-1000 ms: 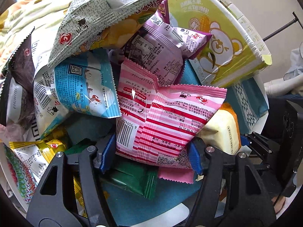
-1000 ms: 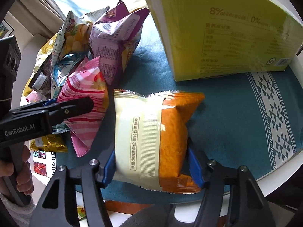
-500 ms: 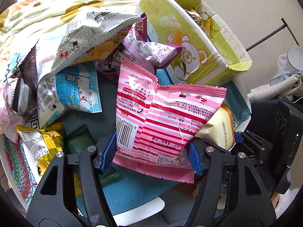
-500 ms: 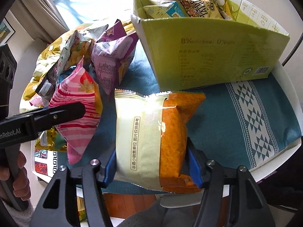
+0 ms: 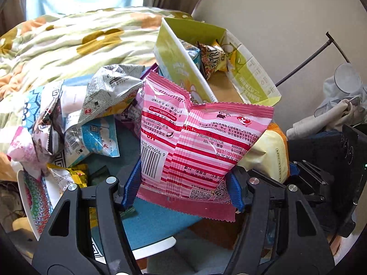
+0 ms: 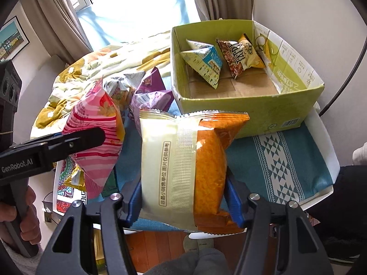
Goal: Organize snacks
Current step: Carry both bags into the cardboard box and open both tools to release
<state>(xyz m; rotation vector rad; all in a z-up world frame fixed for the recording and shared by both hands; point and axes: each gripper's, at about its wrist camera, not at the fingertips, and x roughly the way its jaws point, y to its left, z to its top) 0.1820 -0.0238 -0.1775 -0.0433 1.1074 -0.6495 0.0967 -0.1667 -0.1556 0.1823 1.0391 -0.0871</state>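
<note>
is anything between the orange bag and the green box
Nothing visible blocks it. The orange bag, in the right gripper, hangs in front of the green box, whose top is open; its near wall must be cleared. Two bags lie at the back, the front floor bare.

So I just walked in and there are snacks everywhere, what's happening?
A person is sorting snacks with two handheld tools. The left tool grips a pink striped packet; the right tool grips an orange and cream packet. Both are held above the table, near a green box with two packets inside.

Glossy foil pkts [image 5: 201, 151] (matt cardboard box [image 6: 252, 114]).
</note>
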